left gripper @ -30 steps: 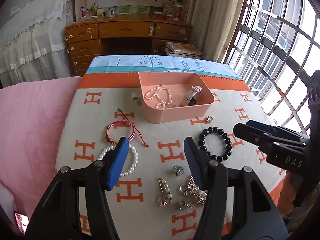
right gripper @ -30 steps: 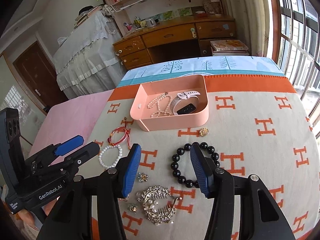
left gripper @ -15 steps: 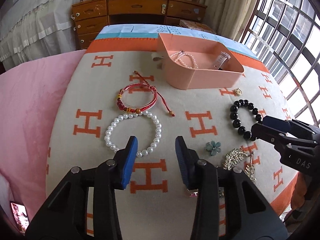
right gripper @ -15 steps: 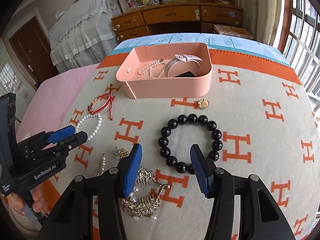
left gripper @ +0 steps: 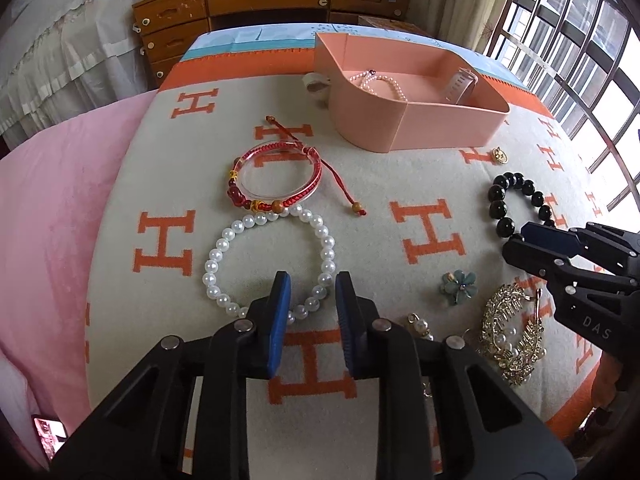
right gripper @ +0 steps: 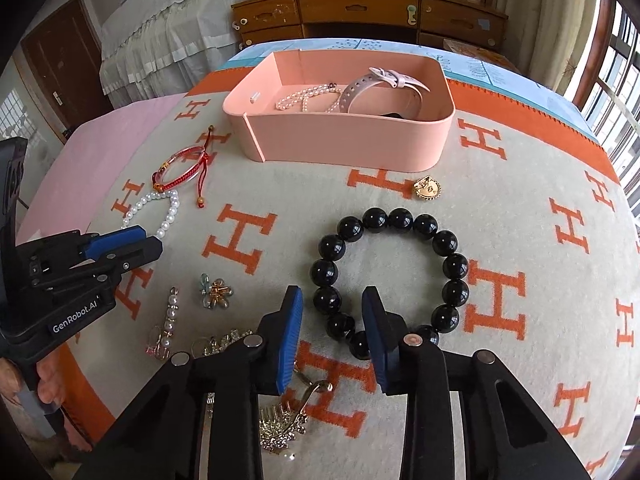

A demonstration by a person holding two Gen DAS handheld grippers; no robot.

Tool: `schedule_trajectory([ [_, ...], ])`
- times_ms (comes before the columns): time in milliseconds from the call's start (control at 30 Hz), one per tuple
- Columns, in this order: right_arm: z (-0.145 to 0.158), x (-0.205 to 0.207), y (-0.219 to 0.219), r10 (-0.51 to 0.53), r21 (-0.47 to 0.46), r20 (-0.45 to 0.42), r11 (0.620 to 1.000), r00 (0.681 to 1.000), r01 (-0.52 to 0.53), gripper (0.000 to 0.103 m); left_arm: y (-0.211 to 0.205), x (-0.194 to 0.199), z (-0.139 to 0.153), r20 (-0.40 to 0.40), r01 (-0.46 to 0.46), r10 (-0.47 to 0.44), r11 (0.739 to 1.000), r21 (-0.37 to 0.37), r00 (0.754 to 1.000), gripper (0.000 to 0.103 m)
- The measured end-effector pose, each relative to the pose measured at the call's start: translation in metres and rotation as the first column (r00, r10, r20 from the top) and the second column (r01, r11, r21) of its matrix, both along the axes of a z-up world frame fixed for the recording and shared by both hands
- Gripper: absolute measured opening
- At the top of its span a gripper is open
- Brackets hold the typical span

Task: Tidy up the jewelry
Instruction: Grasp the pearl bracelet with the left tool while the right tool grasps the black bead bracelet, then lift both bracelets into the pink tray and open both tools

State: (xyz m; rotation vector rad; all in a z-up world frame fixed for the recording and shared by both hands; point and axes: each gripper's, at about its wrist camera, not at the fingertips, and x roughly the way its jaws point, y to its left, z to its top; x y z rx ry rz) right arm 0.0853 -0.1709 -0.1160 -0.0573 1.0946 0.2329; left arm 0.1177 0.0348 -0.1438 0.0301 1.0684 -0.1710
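Closing over the near arc of the white pearl bracelet (left gripper: 268, 264), the left gripper (left gripper: 310, 292) had a few pearls between its blue pads (left gripper: 280, 312), with a gap visible on each side, so nothing was clamped. Just beyond that bracelet lay the red cord bracelet (left gripper: 276, 178), touching its far edge. To this gripper's right sat a small green flower charm (left gripper: 459, 287) and a gold pearl-set hair comb (left gripper: 512, 336). Farthest ahead and to the right stood the pink box (left gripper: 416, 128), holding a pearl necklace (left gripper: 380, 82) and a pink watch (left gripper: 462, 86).

The right gripper (right gripper: 332, 304) was likewise closing, its pads astride the near-left arc of the black bead bracelet (right gripper: 390, 272); two beads sat between them, not pressed. Beyond that bracelet lay a gold pendant (right gripper: 427, 189), near the box front. Left of this gripper lay a pearl pin (right gripper: 170, 320). All items rested on the orange-patterned blanket (right gripper: 520, 240).
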Motion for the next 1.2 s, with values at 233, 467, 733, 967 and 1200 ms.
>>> schedule_trajectory([
  [233, -0.002, 0.000, 0.008, 0.037, -0.023, 0.031, 0.999, 0.999, -0.036, 0.029, -0.013, 0.002, -0.001, 0.011, 0.045, -0.045, 0.998, 0.047, 0.999, 0.017],
  [467, -0.003, -0.001, 0.007, 0.035, -0.018, 0.050, 0.999, 0.998, -0.034, 0.015, -0.017, 0.004, -0.001, 0.009, 0.054, -0.055, 0.998, 0.043, 0.998, 0.005],
  [733, 0.000, -0.007, 0.001, 0.021, 0.001, 0.048, 1.000, 0.999, -0.021, 0.015, -0.005, 0.001, 0.000, 0.005, -0.002, 0.002, 1.000, -0.014, 1.000, 0.005],
  [967, 0.008, -0.016, -0.006, 0.003, 0.046, 0.044, 0.999, 0.999, -0.005, 0.015, -0.006, -0.012, 0.013, 0.039, -0.002, 0.004, 0.999, -0.033, 0.999, 0.005],
  [1200, 0.034, -0.031, -0.008, 0.004, 0.101, 0.076, 0.995, 0.997, -0.012, 0.015, -0.014, -0.025, 0.043, 0.083, 0.035, -0.028, 0.997, -0.076, 0.996, 0.005],
])
